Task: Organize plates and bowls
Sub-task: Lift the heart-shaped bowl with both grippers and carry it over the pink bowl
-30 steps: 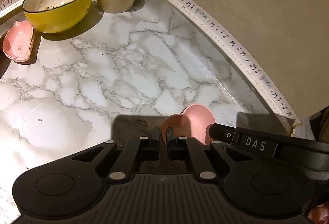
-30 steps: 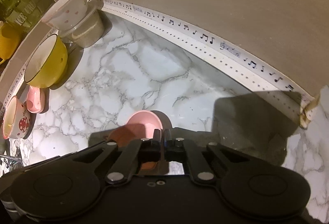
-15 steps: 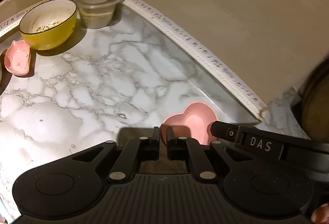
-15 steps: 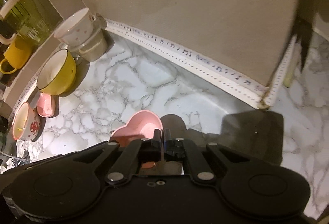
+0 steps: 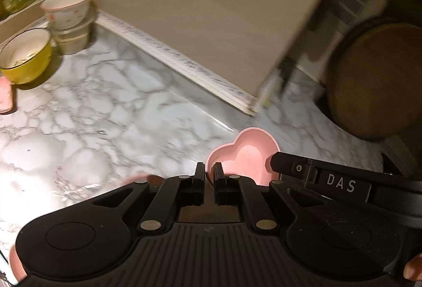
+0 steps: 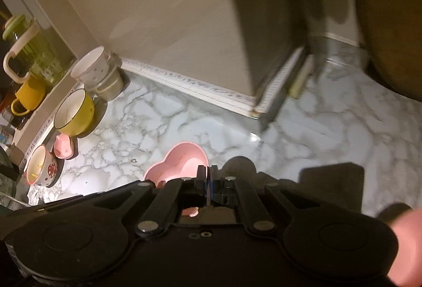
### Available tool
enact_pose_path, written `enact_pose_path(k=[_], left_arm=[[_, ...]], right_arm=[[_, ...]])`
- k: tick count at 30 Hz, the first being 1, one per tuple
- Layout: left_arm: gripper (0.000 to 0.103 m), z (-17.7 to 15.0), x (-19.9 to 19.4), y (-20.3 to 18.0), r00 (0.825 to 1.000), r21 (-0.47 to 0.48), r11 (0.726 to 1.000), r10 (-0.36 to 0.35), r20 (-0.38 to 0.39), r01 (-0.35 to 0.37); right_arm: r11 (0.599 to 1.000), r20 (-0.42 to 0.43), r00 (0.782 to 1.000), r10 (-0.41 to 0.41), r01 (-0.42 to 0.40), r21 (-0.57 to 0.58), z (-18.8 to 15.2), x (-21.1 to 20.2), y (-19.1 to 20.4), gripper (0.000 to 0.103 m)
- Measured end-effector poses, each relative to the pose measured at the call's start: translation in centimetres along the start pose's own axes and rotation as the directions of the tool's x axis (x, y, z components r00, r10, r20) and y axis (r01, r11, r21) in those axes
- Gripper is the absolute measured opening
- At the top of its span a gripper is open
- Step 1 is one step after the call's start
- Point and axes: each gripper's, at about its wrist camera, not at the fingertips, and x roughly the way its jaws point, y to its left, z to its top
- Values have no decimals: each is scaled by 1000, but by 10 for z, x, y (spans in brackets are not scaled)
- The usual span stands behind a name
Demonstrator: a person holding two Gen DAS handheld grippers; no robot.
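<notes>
A pink heart-shaped bowl (image 5: pixel 244 156) is held above the marble counter (image 5: pixel 105 107) by both grippers. My left gripper (image 5: pixel 209 176) is shut on the bowl's near left rim. My right gripper (image 6: pixel 209 179) is shut on its right rim; the bowl also shows in the right wrist view (image 6: pixel 179 160). The right gripper's black body (image 5: pixel 343 181) crosses the left wrist view at the lower right. A yellow bowl (image 5: pixel 25 57), a white flowered bowl (image 5: pixel 67 7) on a plastic tub (image 5: pixel 75 36), and a small pink dish (image 6: pixel 63 146) stand at the far left.
A mushroom-patterned cup (image 6: pixel 42 168) sits by the pink dish. A yellow mug (image 6: pixel 27 94) and a green pitcher (image 6: pixel 29 49) stand on the ledge. A beige wall corner (image 6: pixel 253 107) juts into the counter. A round wooden board (image 5: pixel 374 81) leans at the right.
Both grippers have lifted and pulled back toward the right with the pink bowl. The wall corner and the wooden board have come into view; the far bowls look smaller.
</notes>
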Motion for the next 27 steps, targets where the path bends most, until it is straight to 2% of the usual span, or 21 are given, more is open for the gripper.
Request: enact_pose_path(k=[12,21,27], left_arm=[[6,-37,-13,-83,992,175,977,-116,-55,124],[6,-59,-4,-151,980,284,939,-171,-102,194],[6,-68,12,-192,976,329,921,-172,-133,207]], right_arm=[[985,96,989,-111,97,142,-48,-82,-59,2],[957,119,975,-187,153,247,-76,-119,-116,2],[937,112,971,-212,170,304,-86,-130,-159,2]])
